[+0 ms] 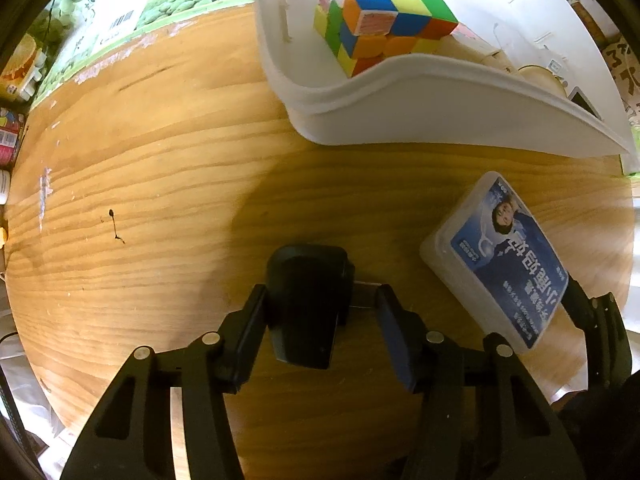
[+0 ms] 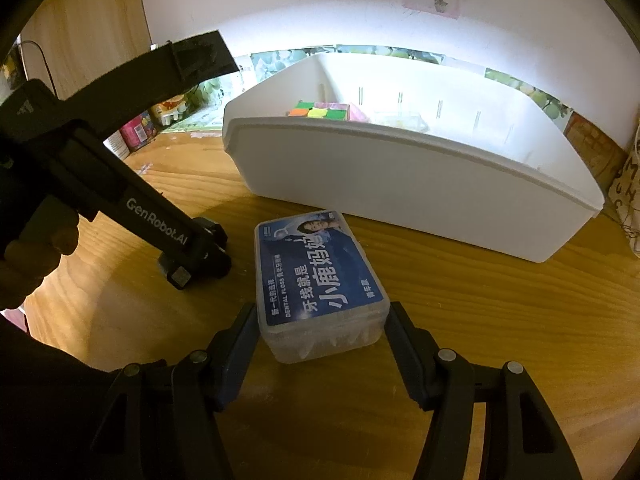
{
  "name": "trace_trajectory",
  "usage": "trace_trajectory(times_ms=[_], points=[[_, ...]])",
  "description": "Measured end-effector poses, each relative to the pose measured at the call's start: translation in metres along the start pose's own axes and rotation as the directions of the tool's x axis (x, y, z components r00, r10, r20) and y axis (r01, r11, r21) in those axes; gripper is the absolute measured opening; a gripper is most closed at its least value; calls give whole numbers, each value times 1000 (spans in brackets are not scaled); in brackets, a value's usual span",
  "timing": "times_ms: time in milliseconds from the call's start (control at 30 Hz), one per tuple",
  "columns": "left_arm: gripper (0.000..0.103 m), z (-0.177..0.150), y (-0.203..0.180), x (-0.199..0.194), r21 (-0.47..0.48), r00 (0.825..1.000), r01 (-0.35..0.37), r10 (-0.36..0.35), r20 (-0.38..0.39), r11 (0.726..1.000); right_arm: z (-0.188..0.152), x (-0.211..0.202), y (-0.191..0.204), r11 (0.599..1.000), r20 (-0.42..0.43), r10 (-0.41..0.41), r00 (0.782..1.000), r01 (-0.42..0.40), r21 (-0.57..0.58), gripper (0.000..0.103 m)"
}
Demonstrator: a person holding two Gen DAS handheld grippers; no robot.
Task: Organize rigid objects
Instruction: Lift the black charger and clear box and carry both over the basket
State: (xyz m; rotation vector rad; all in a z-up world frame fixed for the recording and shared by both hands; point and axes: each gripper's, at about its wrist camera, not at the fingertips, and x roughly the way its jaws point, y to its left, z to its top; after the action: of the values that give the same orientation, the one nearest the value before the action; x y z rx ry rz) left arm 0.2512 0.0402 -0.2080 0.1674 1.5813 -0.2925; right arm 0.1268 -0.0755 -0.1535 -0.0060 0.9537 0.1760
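A wood-grain counter (image 1: 160,160) runs up to a white wall edged with a green printed strip, and small coloured packets stand at its far left.

Ahead of both claws sits a long white bin (image 2: 400,184) with an inner divider. In the compartment ahead and slightly right of the left claw (image 1: 322,294) lies a scrambled colour cube (image 1: 376,20), close to the bin's front wall. Further right in the bin are some pale, rounded items that are too washed out to name.

The left claw points straight down at the counter, with a black plastic piece (image 1: 308,304) lying between its fingers. The left finger (image 1: 256,312) rests against the piece. The other finger stands a little off it, so the claw is apart and not clamped. The right wrist view shows a hand (image 2: 36,256) on this tool's handle.

To the right of the left claw, and directly between the fingers of the right claw (image 2: 322,312), lies a translucent dental floss box (image 2: 316,272) with a blue label. It lies flat on the counter, just short of the bin's front wall, its long axis running away from the claw. The right claw angles down at it, and its pads lie against both long sides of the box near the close end, clamped on it.
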Motion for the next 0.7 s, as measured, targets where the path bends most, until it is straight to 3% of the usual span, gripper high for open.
trace_trajectory(times_ms=[700], points=[[58, -46, 27, -44, -9, 998, 9, -8, 59, 1000, 20, -71, -6, 993, 86, -111, 990, 107, 52, 63]])
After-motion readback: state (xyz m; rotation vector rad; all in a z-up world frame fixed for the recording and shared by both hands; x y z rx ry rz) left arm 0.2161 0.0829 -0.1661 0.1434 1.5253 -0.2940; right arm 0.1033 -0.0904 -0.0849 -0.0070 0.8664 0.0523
